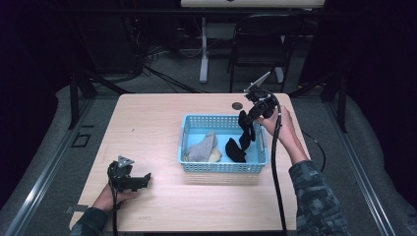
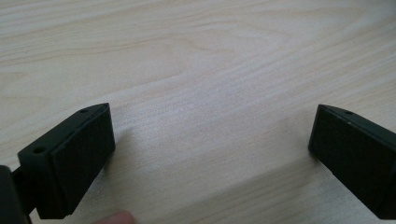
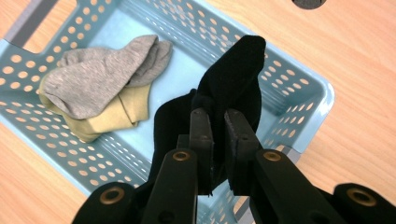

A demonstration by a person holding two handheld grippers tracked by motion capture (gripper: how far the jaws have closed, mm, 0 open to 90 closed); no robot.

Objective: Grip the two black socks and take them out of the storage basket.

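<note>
We hold a black sock in the right hand-held gripper, its jaws clamped on a fold of the cloth, and the sock hangs from them above the right end of the blue basket, its lower end drooping onto or just above a second black sock on the basket floor; we cannot tell whether the two touch. A grey sock lies on a yellow one at the basket's other end. The sock looks light, limp and not fragile; it sags and swings, so we judge a pinch on a doubled fold safer than one on a thin edge, which could slip. Lifting well clear of the rim should keep the tail from catching on the holes. Our left hand-held gripper rests on the bench near the front left corner, jaws wide apart with nothing between them.
</note>
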